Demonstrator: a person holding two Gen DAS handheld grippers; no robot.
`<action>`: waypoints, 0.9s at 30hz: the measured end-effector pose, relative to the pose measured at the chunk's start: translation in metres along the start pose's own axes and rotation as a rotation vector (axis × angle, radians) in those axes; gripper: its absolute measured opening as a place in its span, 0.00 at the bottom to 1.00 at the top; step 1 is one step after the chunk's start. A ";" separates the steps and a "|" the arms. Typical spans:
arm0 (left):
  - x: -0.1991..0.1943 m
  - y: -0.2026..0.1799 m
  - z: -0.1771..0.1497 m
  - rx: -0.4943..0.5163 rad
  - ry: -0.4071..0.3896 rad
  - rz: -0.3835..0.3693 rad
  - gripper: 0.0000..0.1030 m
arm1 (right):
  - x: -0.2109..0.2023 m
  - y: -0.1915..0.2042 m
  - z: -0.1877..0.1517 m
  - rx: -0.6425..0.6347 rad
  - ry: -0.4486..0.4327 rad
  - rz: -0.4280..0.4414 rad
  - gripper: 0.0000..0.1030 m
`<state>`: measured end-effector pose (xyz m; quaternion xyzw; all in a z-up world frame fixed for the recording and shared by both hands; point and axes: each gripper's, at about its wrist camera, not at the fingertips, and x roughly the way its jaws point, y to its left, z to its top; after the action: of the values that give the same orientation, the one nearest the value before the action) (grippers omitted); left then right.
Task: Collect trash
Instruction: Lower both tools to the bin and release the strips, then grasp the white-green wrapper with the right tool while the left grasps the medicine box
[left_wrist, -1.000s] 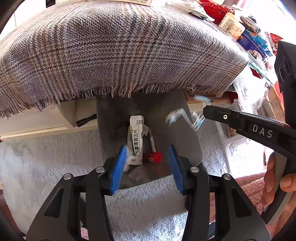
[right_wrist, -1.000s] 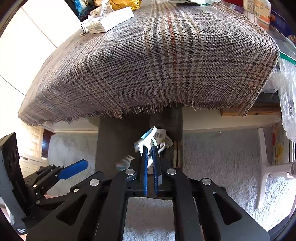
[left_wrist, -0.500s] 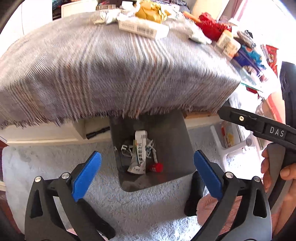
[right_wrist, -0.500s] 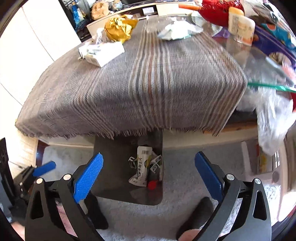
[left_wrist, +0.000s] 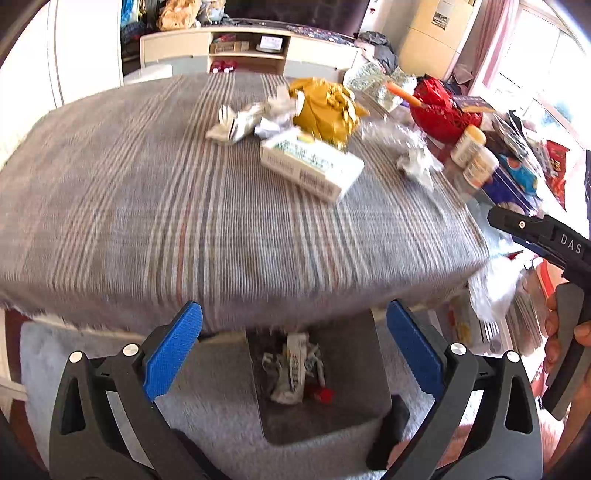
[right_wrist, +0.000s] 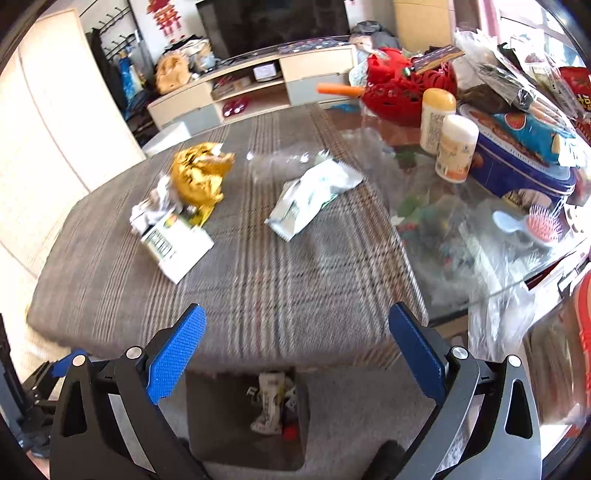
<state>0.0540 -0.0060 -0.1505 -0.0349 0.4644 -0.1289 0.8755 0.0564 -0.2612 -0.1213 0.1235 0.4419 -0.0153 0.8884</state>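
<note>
Overhead, both grippers hung above the near edge of the bench (right_wrist: 110, 295), which was draped in a plaid cloth (left_wrist: 184, 221). The left gripper (left_wrist: 293, 350) had its blue fingers (left_wrist: 173, 350) spread wide with nothing between them, and the right gripper (right_wrist: 297, 350) likewise stood wide apart and empty.

From left to right on the cloth lay the trash: a crumpled silver wrapper (left_wrist: 240, 120), a white carton (right_wrist: 177, 247) with its long axis running diagonally from far left to near right in the right wrist view, a crumpled gold wrapper (right_wrist: 199, 177) touching the carton's far end, and a pale flat pouch (right_wrist: 314, 195) lying apart, its long axis slanting from near left to far right. A clear crumpled film (left_wrist: 413, 155) lay near the cloth's right edge.

Further right, where the bench top was bare glass, stood a red basket (right_wrist: 402, 96) with an orange carrot (right_wrist: 338, 89) poking out to the left, two capped bottles (right_wrist: 447, 136), a blue tin (right_wrist: 524, 173) and a pink hairbrush (right_wrist: 543, 225). A clear plastic bag (right_wrist: 498, 317) hung over the right edge.

Below the bench edge, between each gripper's fingers in view, sat a dark bin (left_wrist: 351, 406) on pale carpet (left_wrist: 221, 424), holding discarded wrappers (left_wrist: 291, 369) and a small red piece (left_wrist: 325, 395). The cloth's overhang covered the bin's far part.
</note>
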 end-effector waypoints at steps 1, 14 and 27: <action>0.002 0.000 0.007 0.001 -0.005 0.004 0.92 | 0.005 -0.003 0.006 0.012 -0.002 -0.006 0.97; 0.033 -0.013 0.085 -0.030 -0.077 0.080 0.92 | 0.084 -0.009 0.060 0.107 -0.016 -0.045 0.70; 0.086 -0.046 0.120 -0.056 -0.054 0.103 0.92 | 0.114 -0.004 0.062 0.035 0.019 -0.050 0.21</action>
<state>0.1902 -0.0796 -0.1432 -0.0389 0.4454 -0.0695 0.8918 0.1737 -0.2705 -0.1763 0.1280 0.4531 -0.0442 0.8811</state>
